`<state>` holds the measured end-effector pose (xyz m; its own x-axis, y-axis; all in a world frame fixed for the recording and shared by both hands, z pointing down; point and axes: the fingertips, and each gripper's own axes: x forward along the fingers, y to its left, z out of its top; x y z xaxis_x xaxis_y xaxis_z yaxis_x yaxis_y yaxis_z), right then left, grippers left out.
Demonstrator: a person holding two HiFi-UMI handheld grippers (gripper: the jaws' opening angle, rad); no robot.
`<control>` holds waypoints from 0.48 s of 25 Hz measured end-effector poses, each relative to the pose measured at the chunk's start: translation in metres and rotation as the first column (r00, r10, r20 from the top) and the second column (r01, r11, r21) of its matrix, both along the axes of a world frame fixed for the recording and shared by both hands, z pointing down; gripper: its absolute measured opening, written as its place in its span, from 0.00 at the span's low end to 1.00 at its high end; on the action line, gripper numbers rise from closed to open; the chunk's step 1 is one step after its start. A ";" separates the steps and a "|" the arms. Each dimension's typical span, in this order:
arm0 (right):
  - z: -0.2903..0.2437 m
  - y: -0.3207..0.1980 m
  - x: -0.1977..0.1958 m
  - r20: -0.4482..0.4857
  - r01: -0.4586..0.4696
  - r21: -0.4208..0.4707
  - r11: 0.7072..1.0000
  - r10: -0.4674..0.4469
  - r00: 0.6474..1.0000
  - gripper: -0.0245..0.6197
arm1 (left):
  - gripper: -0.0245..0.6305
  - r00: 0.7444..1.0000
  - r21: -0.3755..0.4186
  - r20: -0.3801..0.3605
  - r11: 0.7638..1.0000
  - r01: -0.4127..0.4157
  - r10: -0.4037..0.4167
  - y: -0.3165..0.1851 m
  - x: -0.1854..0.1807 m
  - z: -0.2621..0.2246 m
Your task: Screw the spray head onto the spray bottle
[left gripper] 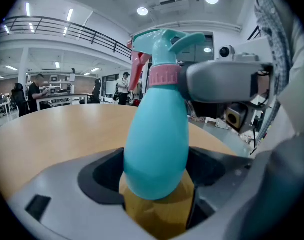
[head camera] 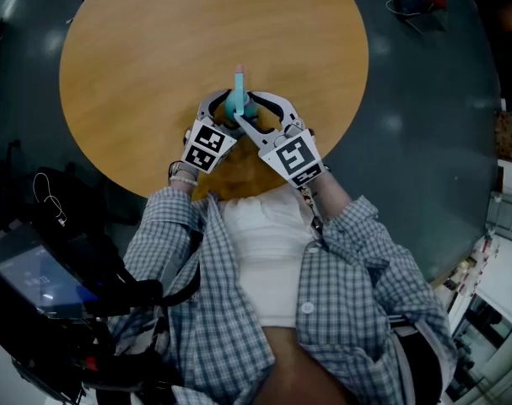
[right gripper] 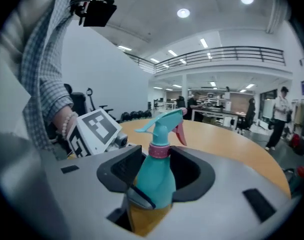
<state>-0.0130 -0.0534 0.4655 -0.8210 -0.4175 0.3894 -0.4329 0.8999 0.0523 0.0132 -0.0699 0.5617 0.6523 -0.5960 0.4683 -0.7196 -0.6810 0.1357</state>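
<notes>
A teal spray bottle (head camera: 238, 87) stands upright near the front edge of the round wooden table (head camera: 146, 49). Its teal spray head (left gripper: 162, 41), with a red trigger (left gripper: 136, 69), sits on the neck above a pink collar (left gripper: 164, 76). My left gripper (left gripper: 157, 184) is shut on the bottle's rounded body (left gripper: 157, 144), low down. My right gripper (right gripper: 159, 156) reaches in from the right at collar height. The pink collar (right gripper: 159, 150) stands between its jaws with a thin gap at one side, so the pads do not press on it. Both grippers meet at the bottle in the head view.
The table's near edge (head camera: 167, 194) lies just behind the grippers, against the person's checked shirt (head camera: 239, 310). Dark equipment (head camera: 53, 294) sits at the lower left on the floor. People and workbenches (left gripper: 36, 89) stand far off in the hall.
</notes>
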 end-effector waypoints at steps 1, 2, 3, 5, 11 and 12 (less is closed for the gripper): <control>0.001 0.003 0.002 -0.019 0.066 -0.015 0.998 -0.066 0.998 0.29 | 0.63 1.000 0.001 0.000 1.000 -0.003 0.003 0.000 0.000 0.000; 0.002 0.004 0.006 -0.033 0.124 -0.038 0.992 -0.125 0.992 0.29 | 0.63 1.000 0.001 -0.001 1.000 -0.005 0.005 0.000 0.001 0.000; 0.003 0.004 0.010 -0.042 0.175 -0.065 0.982 -0.178 0.983 0.30 | 0.63 1.000 0.000 -0.002 1.000 -0.006 0.006 0.000 0.001 0.000; 0.001 0.001 0.019 -0.045 0.267 -0.120 0.956 -0.274 0.961 0.30 | 0.63 1.000 0.000 -0.004 1.000 -0.008 0.008 0.001 0.001 0.000; -0.009 -0.002 0.019 -0.058 0.533 -0.274 0.801 -0.567 0.822 0.30 | 0.63 1.000 -0.001 -0.002 1.000 -0.022 0.022 0.002 0.001 0.000; -0.009 -0.004 0.016 -0.083 0.555 -0.276 0.785 -0.594 0.800 0.30 | 0.63 1.000 -0.002 -0.002 1.000 -0.024 0.024 0.002 0.000 0.001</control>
